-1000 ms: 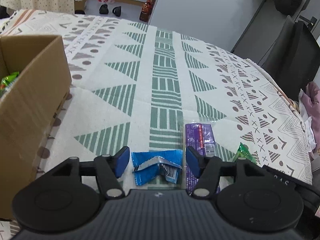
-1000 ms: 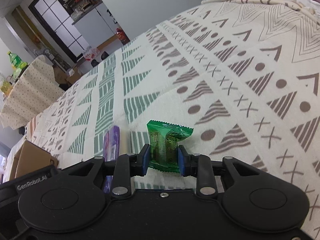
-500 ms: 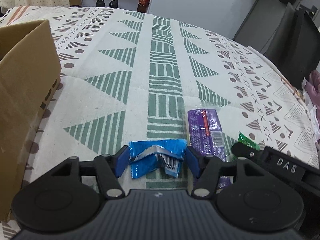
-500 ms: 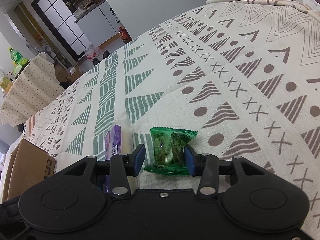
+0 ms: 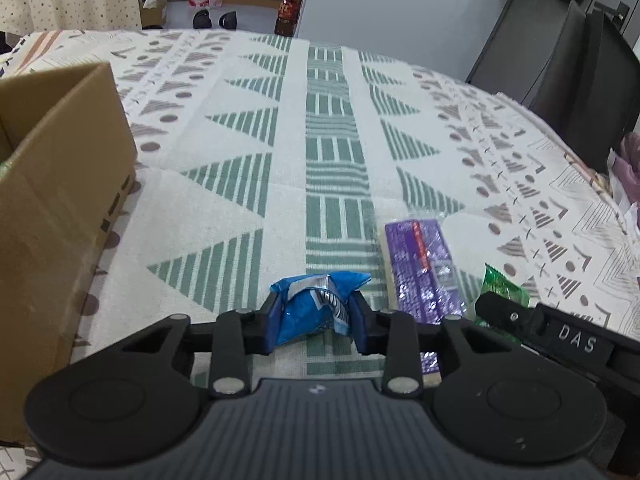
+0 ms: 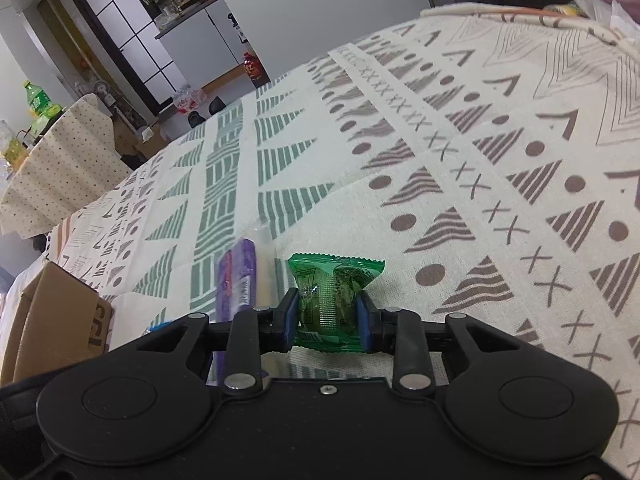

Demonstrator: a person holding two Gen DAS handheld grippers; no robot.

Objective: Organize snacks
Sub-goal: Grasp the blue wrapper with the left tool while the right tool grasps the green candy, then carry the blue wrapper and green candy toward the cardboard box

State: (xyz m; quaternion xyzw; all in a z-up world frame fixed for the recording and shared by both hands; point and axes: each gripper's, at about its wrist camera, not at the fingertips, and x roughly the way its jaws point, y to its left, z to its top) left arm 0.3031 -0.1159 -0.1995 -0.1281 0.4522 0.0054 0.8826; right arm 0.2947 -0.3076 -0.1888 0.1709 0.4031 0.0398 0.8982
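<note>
While white letters reading "DAS" mark the black body of the right gripper (image 5: 500,312) at lower right of the left wrist view, the left gripper (image 5: 316,320) pinches a crumpled blue snack packet (image 5: 316,304) between its blue pads on the patterned tablecloth (image 5: 248,184). A purple snack pack (image 5: 420,268) lies just right of it; a cardboard box (image 5: 60,200) stands at left.

In the right wrist view, the right gripper (image 6: 328,320) is clamped on a green snack packet (image 6: 332,288), the purple snack pack (image 6: 238,276) beside it. Partial black print on the cardboard box (image 6: 56,320) is unreadable.
</note>
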